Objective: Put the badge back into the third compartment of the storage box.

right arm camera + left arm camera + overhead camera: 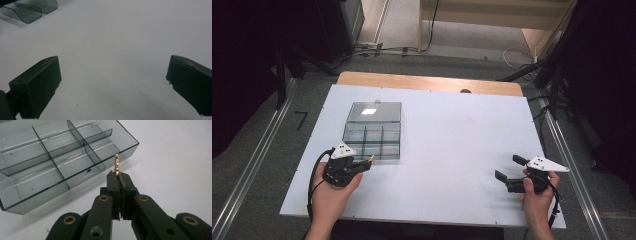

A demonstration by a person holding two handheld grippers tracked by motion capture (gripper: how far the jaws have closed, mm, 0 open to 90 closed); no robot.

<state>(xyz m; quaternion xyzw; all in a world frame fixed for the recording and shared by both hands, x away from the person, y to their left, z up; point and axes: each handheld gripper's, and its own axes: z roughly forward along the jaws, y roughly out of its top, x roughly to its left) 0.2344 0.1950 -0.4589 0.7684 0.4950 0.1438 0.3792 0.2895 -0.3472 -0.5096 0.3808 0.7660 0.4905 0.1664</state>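
Left gripper [362, 165] sits at the near-left of the white bench [452, 150], jaws clenched on a small gold piece [116, 163], which looks like a short length of chain or a beaded clasp; too small to identify. The piece stands up out of the jaw tips, its long axis running along the jaws and pointing toward the clear compartment box [50, 167].

Box lies just ahead of and slightly left of the jaws, lid open and folded back on its far side. Its near corner compartment is the closest one to the gold piece; piece and box are apart, not touching. Compartments look empty.

Right gripper [509, 177] rests at the near-right, well apart from the box, jaws released and wide with nothing between them.

High view gives the layout of both hands. Left gripper view alone resolves the gold piece and dividers. Right gripper view catches a box corner at far upper left.

Judgement: likely next step is a short forward reach to drop the piece in.
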